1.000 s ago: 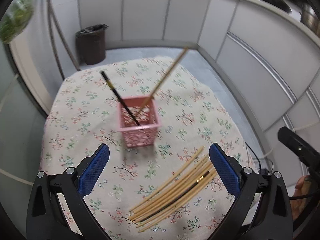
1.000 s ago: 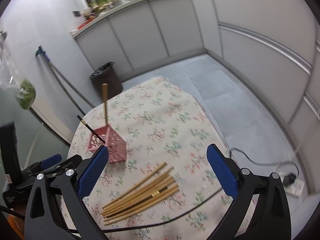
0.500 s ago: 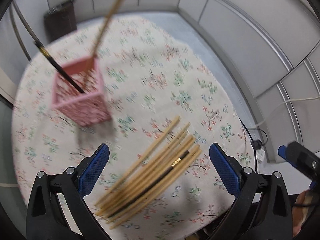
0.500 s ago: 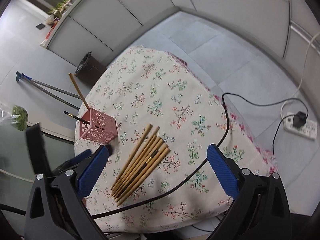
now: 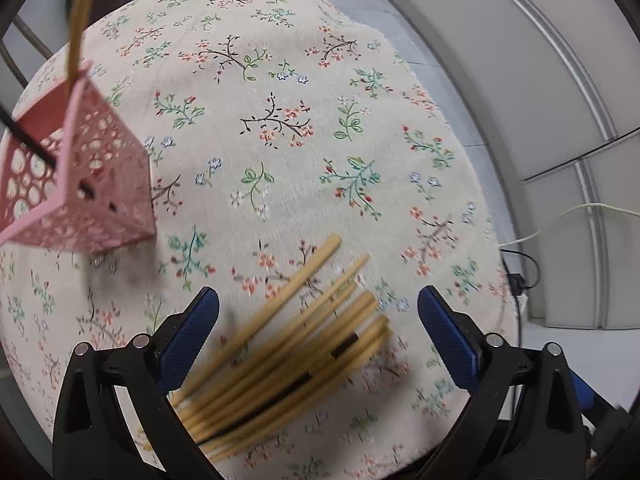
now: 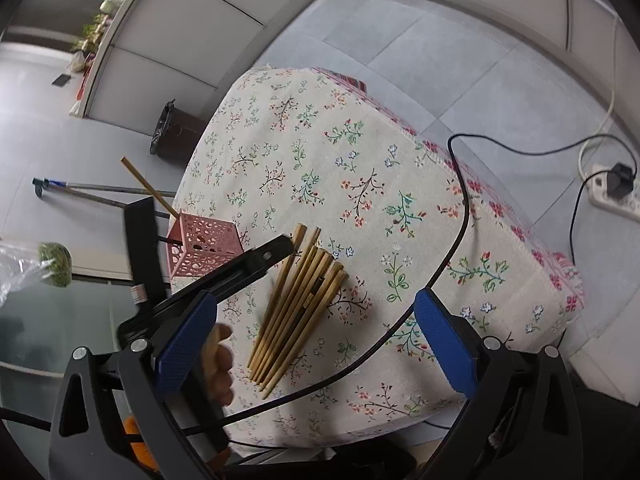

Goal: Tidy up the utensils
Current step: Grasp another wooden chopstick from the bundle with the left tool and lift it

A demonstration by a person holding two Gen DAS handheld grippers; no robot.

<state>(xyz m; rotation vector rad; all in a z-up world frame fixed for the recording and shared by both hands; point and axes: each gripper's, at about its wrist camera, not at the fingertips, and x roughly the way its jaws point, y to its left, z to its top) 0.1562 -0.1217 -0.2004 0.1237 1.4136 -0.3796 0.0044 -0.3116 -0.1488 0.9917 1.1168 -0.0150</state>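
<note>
Hovering low over the bundle of bamboo chopsticks [image 5: 296,344], your left gripper [image 5: 318,322] has its jaws spread wide and empty, straddling the pile so one stick can be pinched. Your right gripper [image 6: 316,332] hangs higher, also wide apart and holding nothing. The pink perforated holder [image 6: 204,246] stands just beside the pile on the floral tablecloth [image 5: 280,92], already carrying one bamboo stick and one black chopstick [image 5: 24,138].

A floral cloth [image 6: 320,168] was spread over the tabletop. A black cable [image 6: 448,256] was draped across its near corner. On the grey floor, a dark bin [image 6: 176,136], a white power strip [image 6: 612,196] and long-handled tools [image 6: 100,192] were seen.
</note>
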